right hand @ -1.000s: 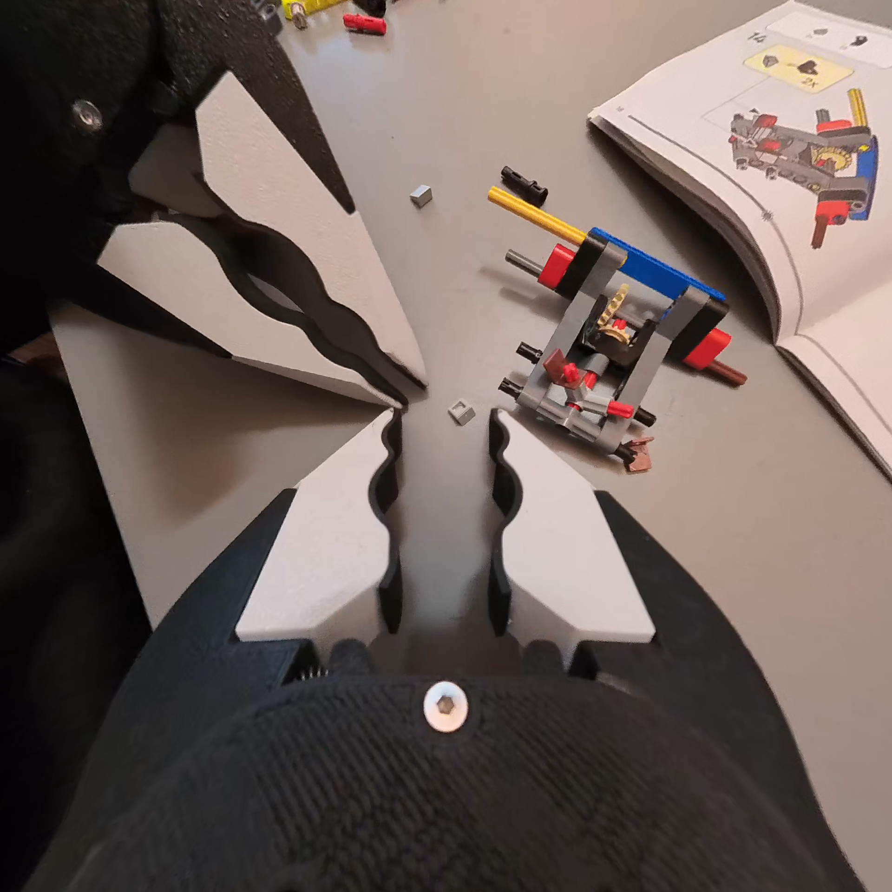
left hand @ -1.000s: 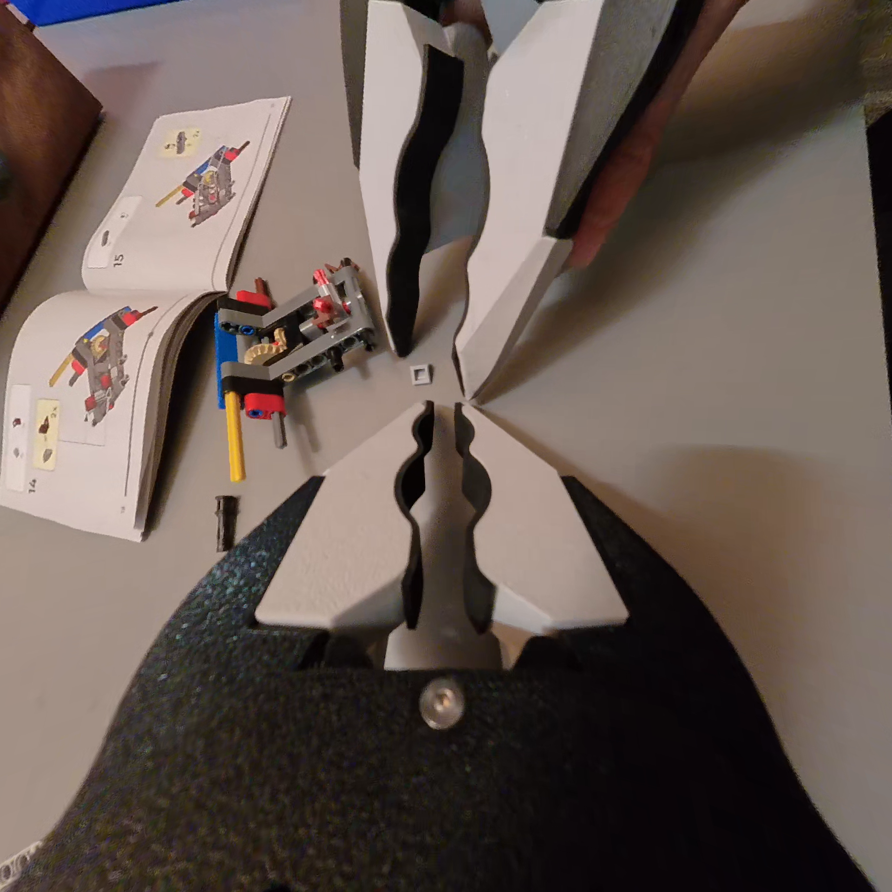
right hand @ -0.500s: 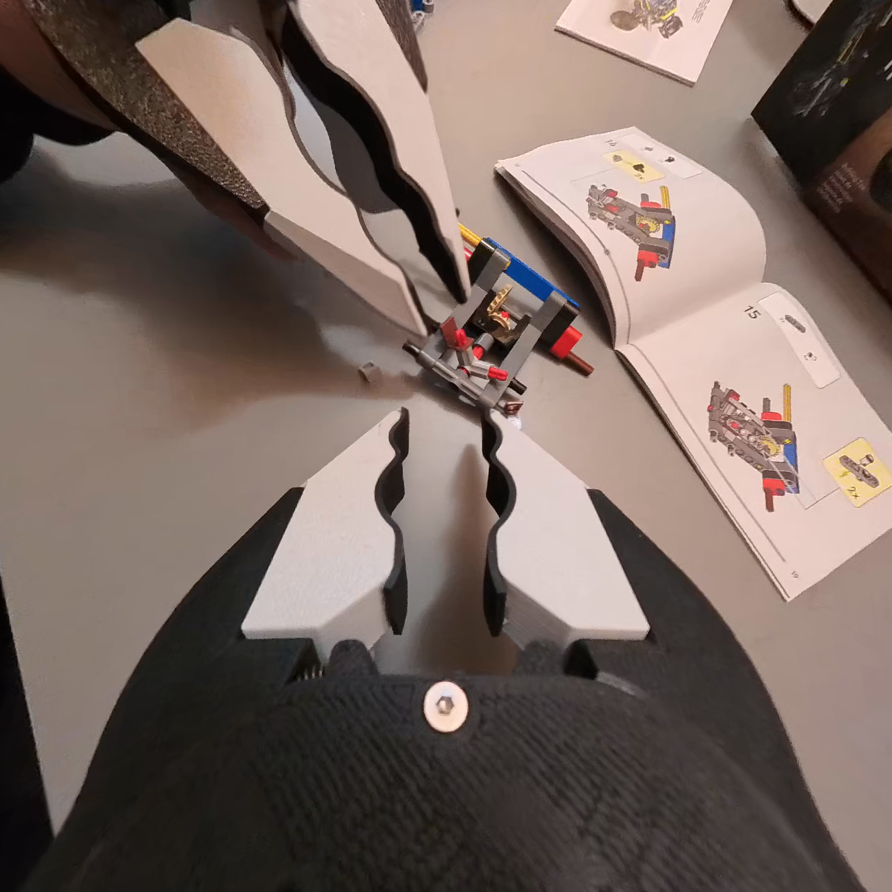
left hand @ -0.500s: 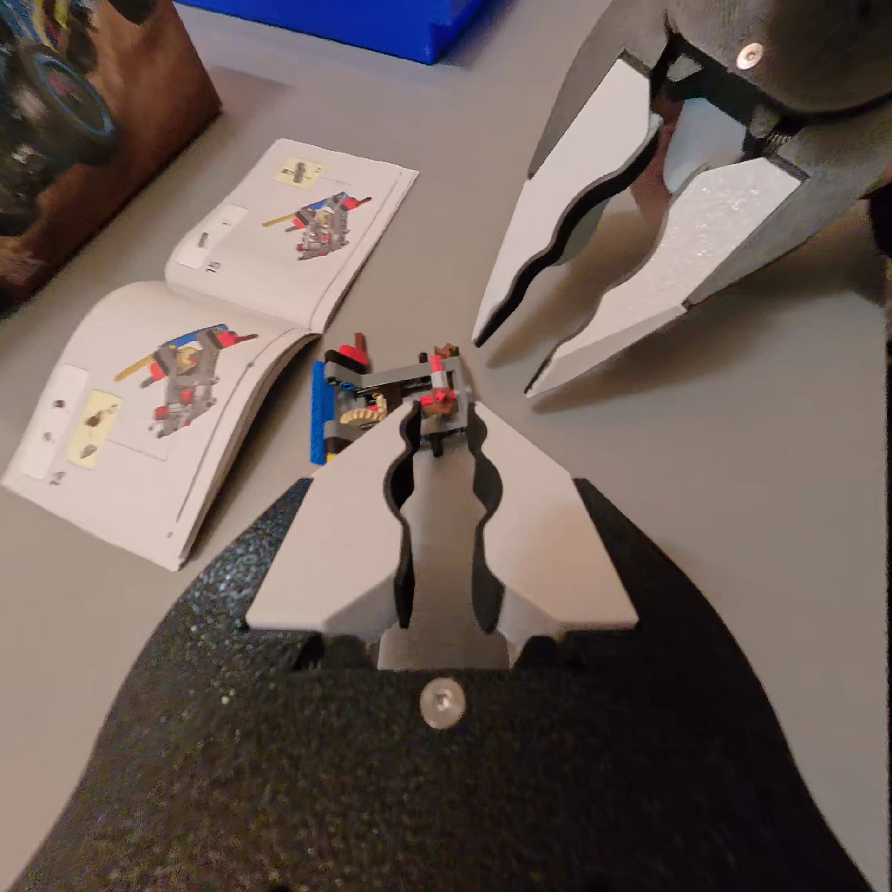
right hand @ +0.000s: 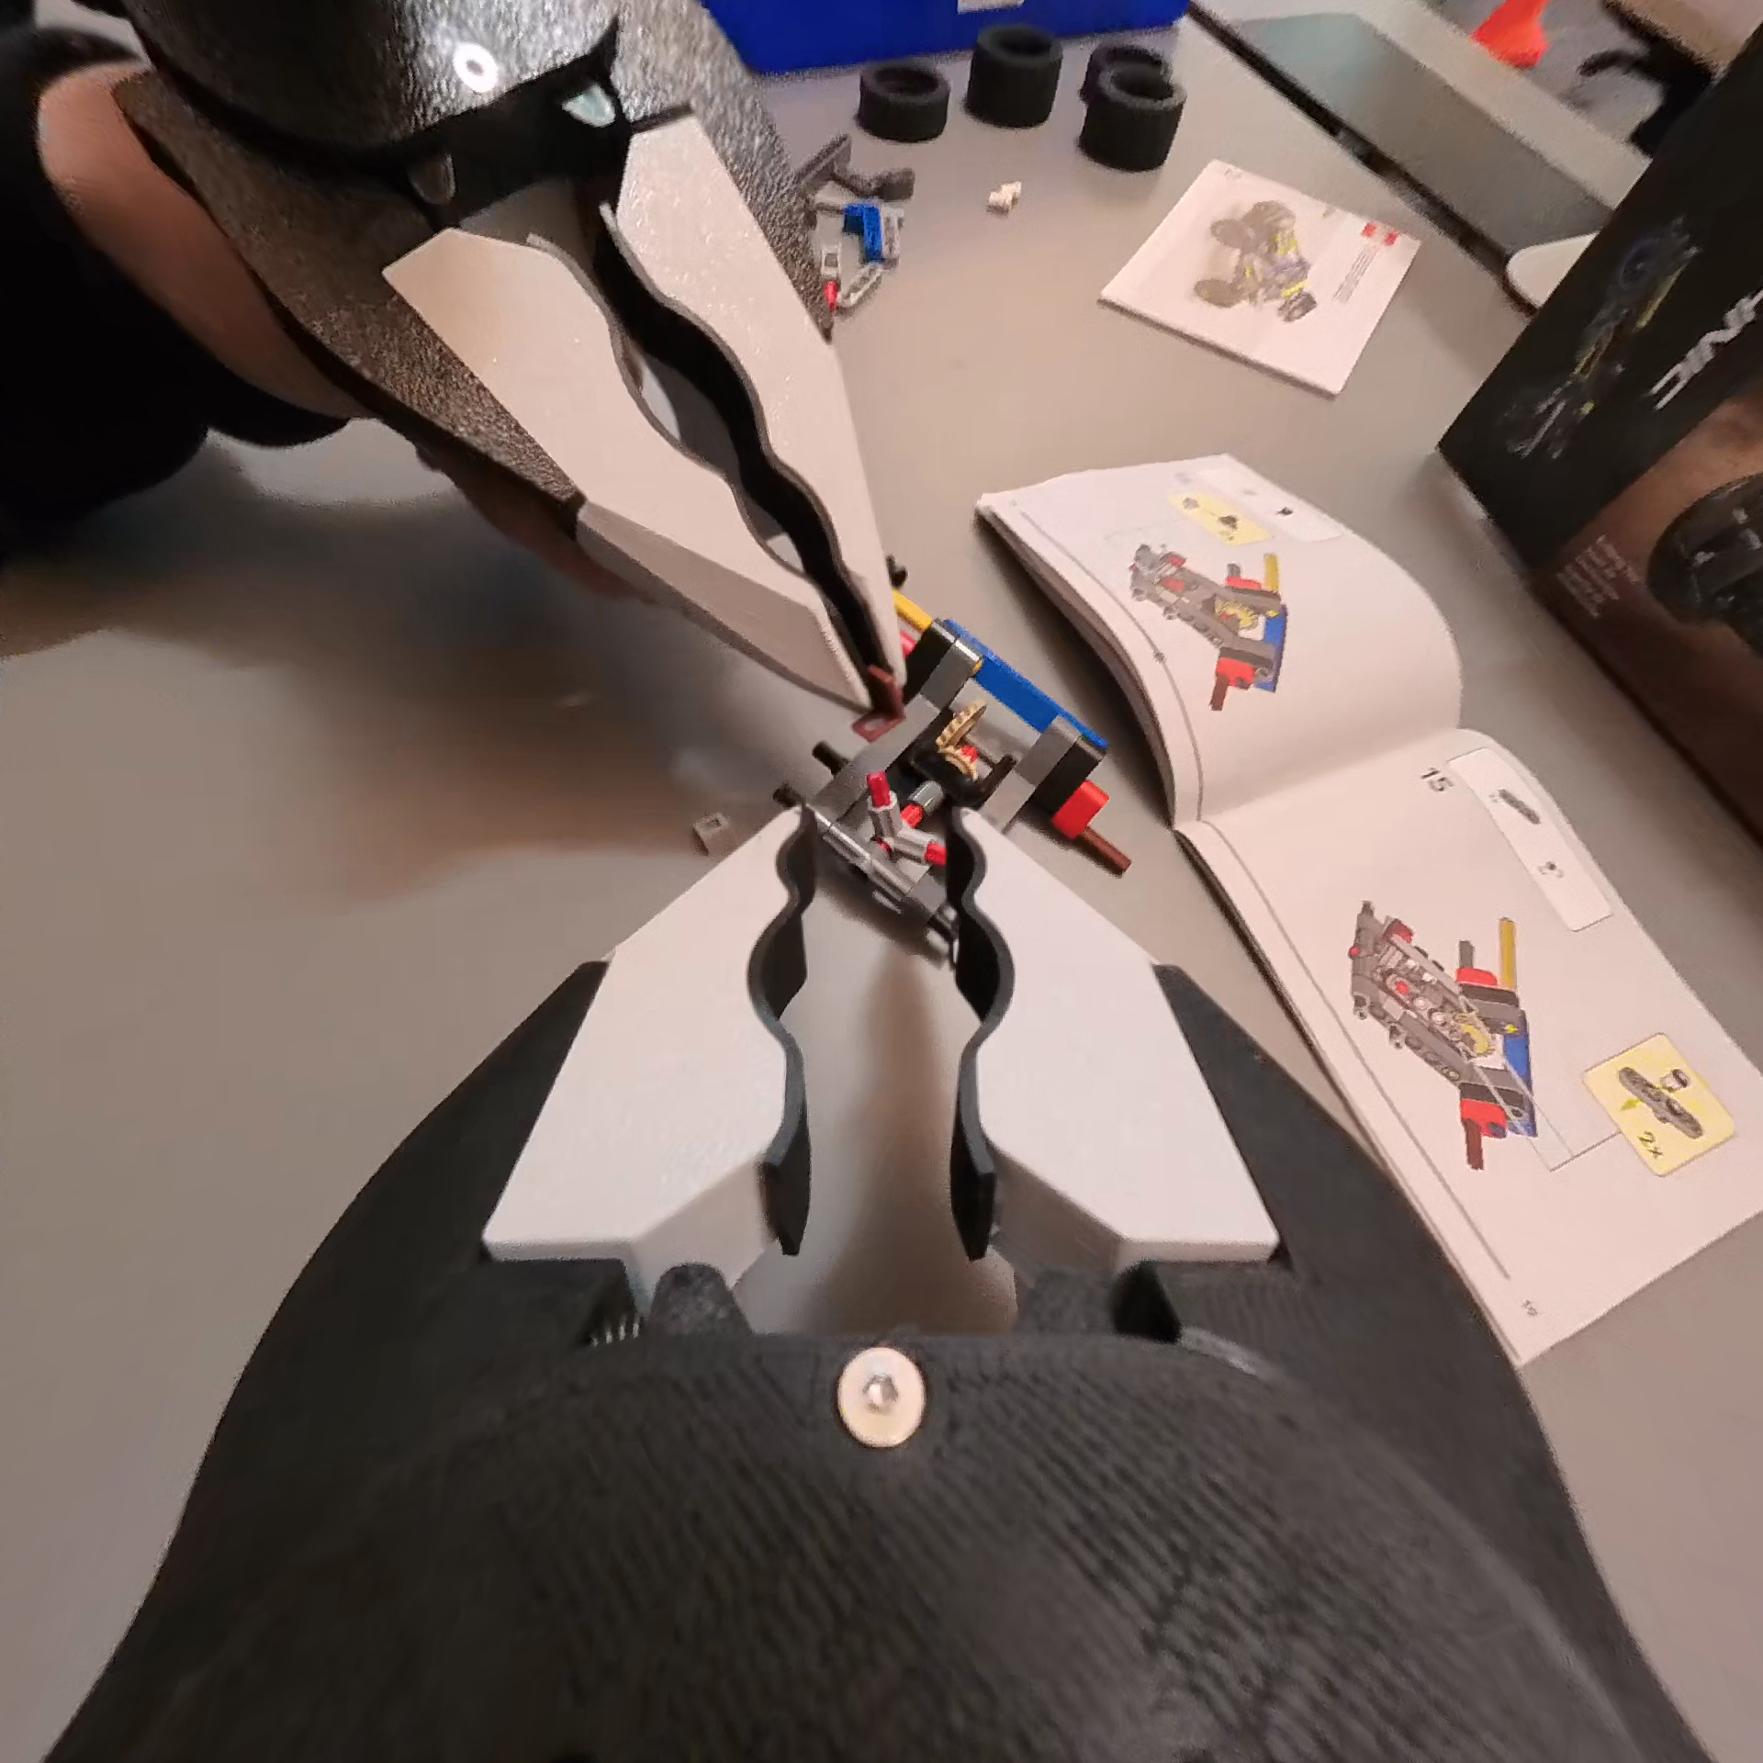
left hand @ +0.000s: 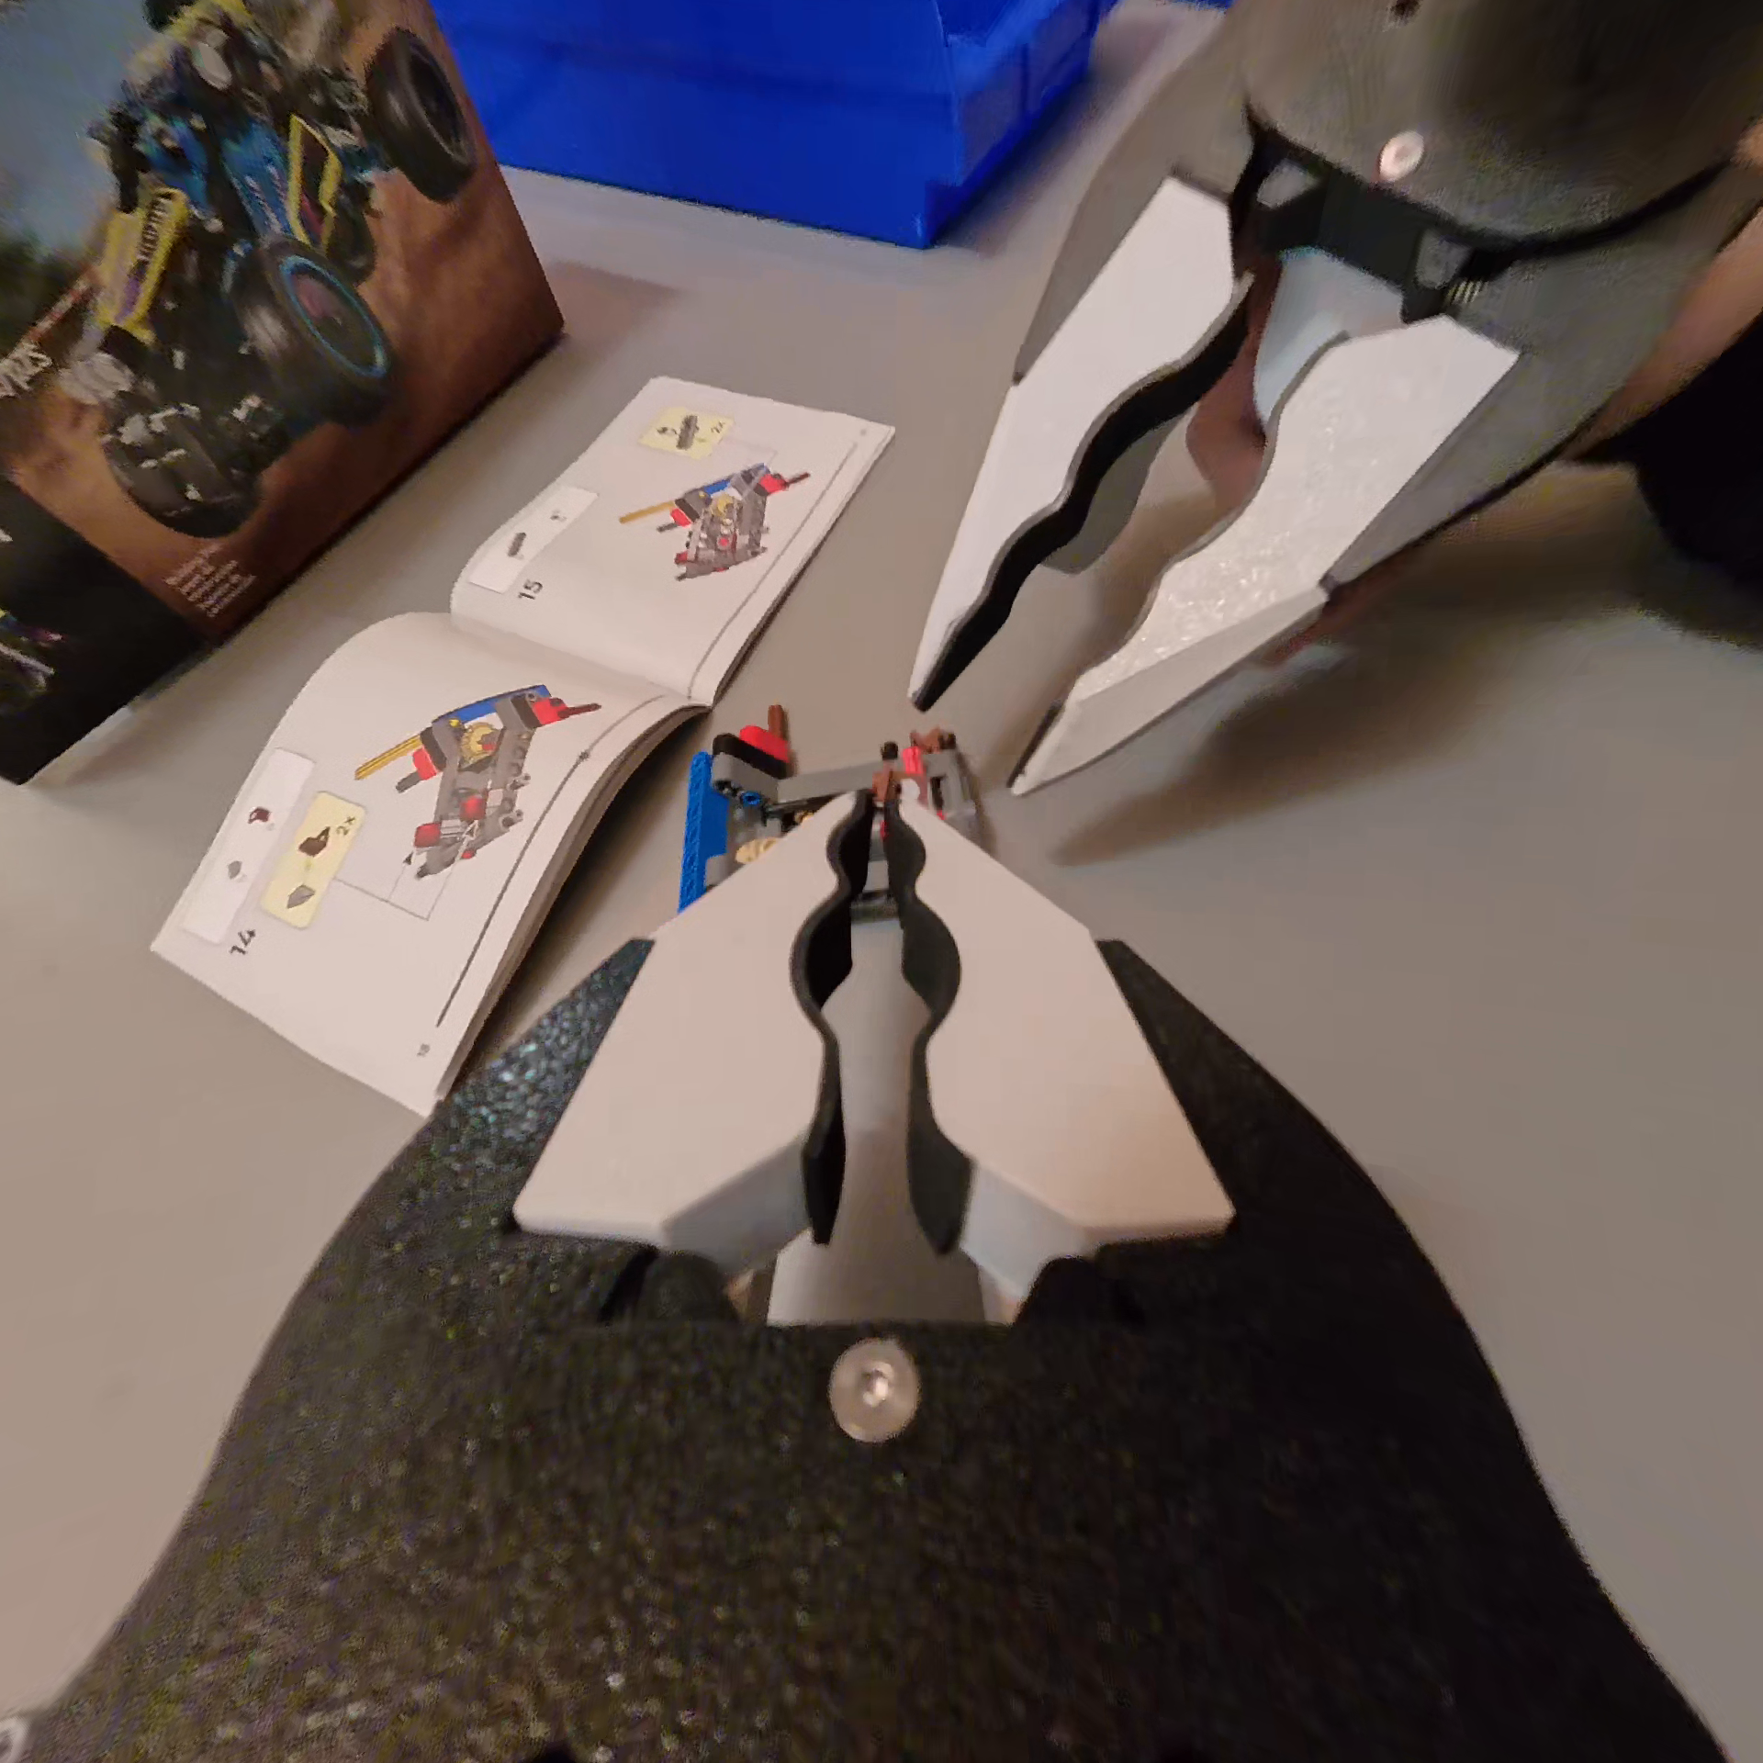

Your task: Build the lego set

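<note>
A partly built lego assembly (right hand: 940, 763) with grey beams, a blue plate, a tan gear and red pins lies on the grey table; it also shows in the left wrist view (left hand: 754, 792). My left gripper (left hand: 880, 806) is shut on a small brown piece (right hand: 882, 715) at the assembly's far corner; it reaches in from the upper left of the right wrist view (right hand: 878, 682). My right gripper (right hand: 878, 825) is open, its tips on either side of the assembly's near grey end. In the left wrist view it (left hand: 968, 744) is at the upper right. A tiny grey piece (right hand: 711, 830) lies loose beside it.
An open instruction booklet (right hand: 1336, 763) lies right of the assembly, also in the left wrist view (left hand: 458, 820). The set's box (left hand: 238, 286) and a blue bin (left hand: 811, 95) stand behind. Black tyres (right hand: 1011, 76), loose parts (right hand: 859, 238) and a leaflet (right hand: 1259, 277) lie farther back. Only a small space, under 4 cm, lies between the two pairs of fingers.
Both grippers left the tiny grey piece and moved over to the assembly. My left gripper closed on the brown piece. My right gripper stayed open and now straddles the assembly's end.
</note>
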`<action>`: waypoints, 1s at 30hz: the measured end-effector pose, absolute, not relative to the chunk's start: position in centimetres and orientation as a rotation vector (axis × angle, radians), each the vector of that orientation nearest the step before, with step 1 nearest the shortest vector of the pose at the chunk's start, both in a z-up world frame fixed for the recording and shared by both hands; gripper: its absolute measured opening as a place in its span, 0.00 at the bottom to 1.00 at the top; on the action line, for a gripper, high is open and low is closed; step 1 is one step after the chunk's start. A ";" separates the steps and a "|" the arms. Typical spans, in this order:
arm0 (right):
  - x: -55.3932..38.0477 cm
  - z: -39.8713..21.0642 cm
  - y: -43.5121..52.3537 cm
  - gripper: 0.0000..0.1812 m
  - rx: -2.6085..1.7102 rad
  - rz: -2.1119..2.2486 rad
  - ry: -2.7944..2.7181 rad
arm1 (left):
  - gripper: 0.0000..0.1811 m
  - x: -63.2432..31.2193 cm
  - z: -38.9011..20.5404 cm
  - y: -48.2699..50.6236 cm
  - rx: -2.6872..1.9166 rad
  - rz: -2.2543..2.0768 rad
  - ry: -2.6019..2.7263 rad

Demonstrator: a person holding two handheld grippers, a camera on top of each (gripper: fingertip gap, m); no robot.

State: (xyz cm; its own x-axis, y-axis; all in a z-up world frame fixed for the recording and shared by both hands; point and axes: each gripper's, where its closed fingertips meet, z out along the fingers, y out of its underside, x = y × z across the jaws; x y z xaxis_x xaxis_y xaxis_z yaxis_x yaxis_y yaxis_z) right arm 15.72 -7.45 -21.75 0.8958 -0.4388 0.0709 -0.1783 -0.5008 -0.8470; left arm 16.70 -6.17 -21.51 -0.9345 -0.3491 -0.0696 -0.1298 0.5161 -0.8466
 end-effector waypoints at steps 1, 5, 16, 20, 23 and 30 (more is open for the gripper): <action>15.8 -21.3 -7.4 0.13 -2.075 -0.358 0.445 | 0.00 16.6 -21.0 -6.2 -0.442 -1.420 2.509; 15.0 -18.7 -6.3 0.10 -1.924 -0.484 0.319 | 0.00 15.5 -19.2 -6.4 -0.673 -1.645 2.445; 13.6 -17.4 -5.2 0.05 -1.886 -1.011 -0.090 | 0.00 13.1 -16.9 -6.3 -1.173 -2.260 2.400; 13.6 -17.1 -5.2 0.03 -1.867 -1.028 -0.092 | 0.00 12.8 -17.0 -6.3 -1.191 -2.273 2.409; 13.6 -16.6 -5.2 0.09 -1.832 -1.075 -0.104 | 0.00 12.9 -17.0 -6.2 -1.220 -2.276 2.402; 13.3 -16.9 -4.9 0.05 -1.849 -1.059 -0.145 | 0.00 12.8 -17.2 -6.2 -1.262 -2.303 2.399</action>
State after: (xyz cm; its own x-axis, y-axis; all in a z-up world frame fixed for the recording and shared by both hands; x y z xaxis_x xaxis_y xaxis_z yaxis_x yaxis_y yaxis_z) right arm 13.31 -4.95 -16.88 0.6155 -0.3287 0.7163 0.5087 -0.5285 -0.6796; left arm 12.77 -6.24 -17.20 -0.6741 -0.1972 0.7118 -0.7192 -0.0440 -0.6934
